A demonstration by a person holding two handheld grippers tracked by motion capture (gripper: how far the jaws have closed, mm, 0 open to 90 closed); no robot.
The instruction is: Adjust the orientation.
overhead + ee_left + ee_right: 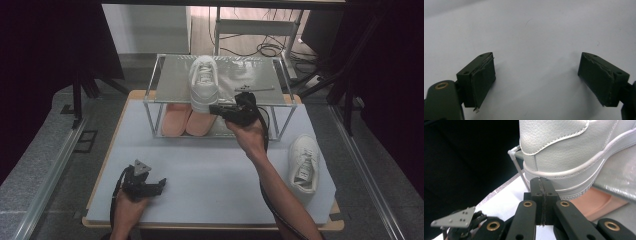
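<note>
Table: rack, white shoe.

a two-level rack stands at the far middle of the table. one shoe sits on the rack's top shelf, heel toward the person and hanging over the front edge. a pair of slippers lies on the lower level beneath it. a second shoe lies on the table at the right, in front of the rack. the right claw sits at the first shoe's heel; the left claw is near the table's front left.
</note>
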